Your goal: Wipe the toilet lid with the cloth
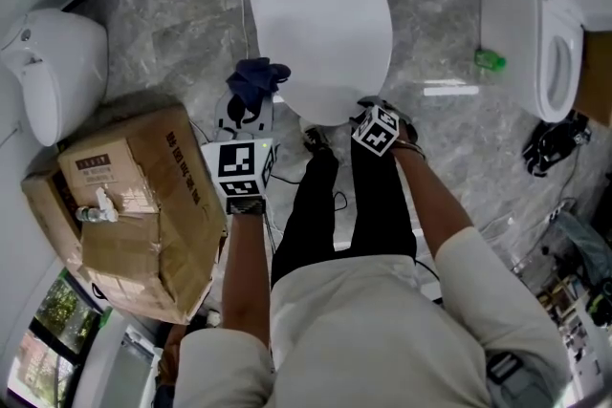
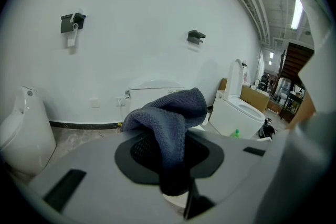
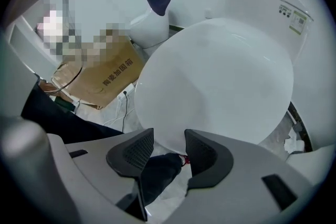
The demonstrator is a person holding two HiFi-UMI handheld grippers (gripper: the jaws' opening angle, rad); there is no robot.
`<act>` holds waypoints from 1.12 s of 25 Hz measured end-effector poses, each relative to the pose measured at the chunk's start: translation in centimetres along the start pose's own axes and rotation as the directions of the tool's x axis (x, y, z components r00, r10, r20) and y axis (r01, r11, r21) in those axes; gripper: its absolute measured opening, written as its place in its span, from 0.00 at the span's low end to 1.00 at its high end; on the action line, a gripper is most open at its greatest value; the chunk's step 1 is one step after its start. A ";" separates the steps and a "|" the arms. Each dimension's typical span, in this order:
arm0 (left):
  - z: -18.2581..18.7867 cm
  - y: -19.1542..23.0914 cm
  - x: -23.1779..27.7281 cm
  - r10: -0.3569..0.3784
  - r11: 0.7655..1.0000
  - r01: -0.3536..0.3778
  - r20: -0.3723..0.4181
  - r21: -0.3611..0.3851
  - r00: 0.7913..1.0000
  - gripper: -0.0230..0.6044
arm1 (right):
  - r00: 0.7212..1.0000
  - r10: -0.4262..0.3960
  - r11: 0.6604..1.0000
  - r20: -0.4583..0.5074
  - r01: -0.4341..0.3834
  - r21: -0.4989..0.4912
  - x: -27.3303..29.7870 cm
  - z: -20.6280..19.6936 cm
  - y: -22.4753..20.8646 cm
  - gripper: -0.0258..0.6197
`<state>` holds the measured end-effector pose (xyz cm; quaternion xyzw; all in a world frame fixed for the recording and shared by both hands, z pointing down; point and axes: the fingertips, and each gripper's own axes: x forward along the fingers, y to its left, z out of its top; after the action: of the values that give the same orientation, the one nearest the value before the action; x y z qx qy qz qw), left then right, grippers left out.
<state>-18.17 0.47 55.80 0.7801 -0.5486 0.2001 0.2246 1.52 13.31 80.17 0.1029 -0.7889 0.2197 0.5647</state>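
The white toilet stands with its lid (image 1: 320,24) down, straight ahead in the head view. A dark blue cloth (image 1: 256,81) hangs bunched just left of the lid's front edge. My left gripper (image 1: 252,102) is shut on it; in the left gripper view the cloth (image 2: 170,123) drapes over the pads and hides the gap between them. My right gripper (image 3: 164,147) points steeply down at the lid's front rim (image 3: 220,86) with its jaws open. Nothing is between them; only a dark trouser leg and shoe show below.
A crushed cardboard box (image 1: 134,205) sits on the floor at the left, with a white urinal (image 1: 57,72) behind it. At the right a second toilet (image 1: 545,33) stands with its lid up, a green bottle (image 1: 490,60) beside it. Cables lie on the marble floor by my feet.
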 end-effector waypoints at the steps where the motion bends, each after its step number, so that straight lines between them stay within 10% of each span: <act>1: -0.2 0.0 0.1 0.002 1.000 -0.002 -0.004 -0.001 1.000 0.17 | 1.000 0.000 1.000 0.015 0.000 0.013 0.2 -0.3 0.0 0.34; 15: -2.7 1.0 6.5 -0.003 1.000 0.005 -0.063 0.027 0.998 0.17 | 0.985 -0.021 0.998 0.172 0.009 0.069 -2.9 1.3 -1.1 0.32; 28: -3.6 6.8 16.1 0.000 1.000 -0.004 -0.164 -0.025 0.987 0.17 | 0.830 -0.272 0.956 0.487 0.176 0.233 -15.9 10.4 -11.7 0.10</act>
<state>-19.71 -11.86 68.62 0.7576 -0.5316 0.2567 0.2785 2.93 -3.16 65.25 0.2999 -0.8702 0.1861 0.3438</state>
